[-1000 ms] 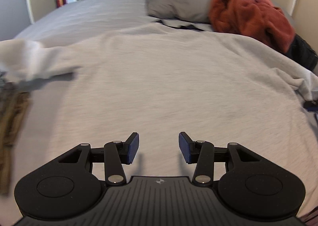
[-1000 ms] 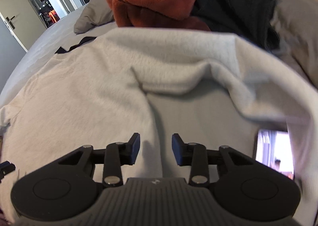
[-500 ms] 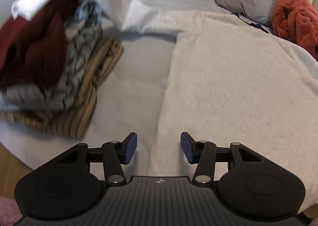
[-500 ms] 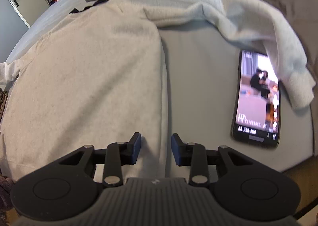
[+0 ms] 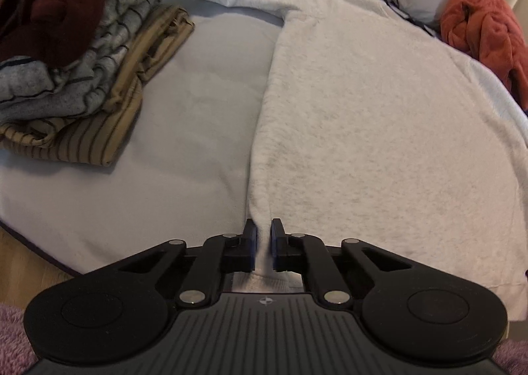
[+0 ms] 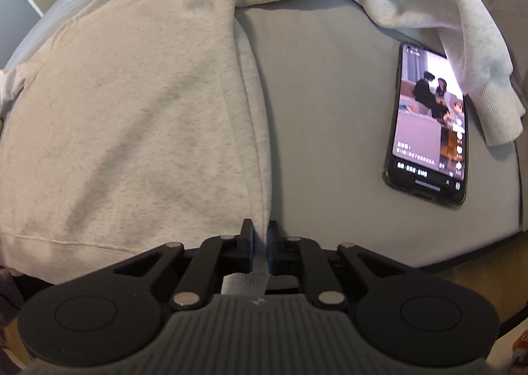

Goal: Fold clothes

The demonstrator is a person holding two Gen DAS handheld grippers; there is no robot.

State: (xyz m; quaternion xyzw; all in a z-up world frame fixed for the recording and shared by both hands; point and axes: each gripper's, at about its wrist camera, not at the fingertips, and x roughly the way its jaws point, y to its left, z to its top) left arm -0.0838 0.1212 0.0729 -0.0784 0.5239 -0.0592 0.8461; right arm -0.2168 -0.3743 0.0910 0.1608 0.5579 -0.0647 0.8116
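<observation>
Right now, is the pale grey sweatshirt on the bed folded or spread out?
Spread out: the sweatshirt lies flat, body unfolded, sleeve stretched sideways.

We saw the left black two-finger claw (image 5: 263, 244) tilted steeply downward, its blue-padded fingers (image 5: 251, 243) having just closed until they pinched a fold of pale cloth. The right black claw (image 6: 260, 246) pointed down just as steeply, and its jaws had likewise just been closing, clamped on a thin edge of cloth.
</observation>
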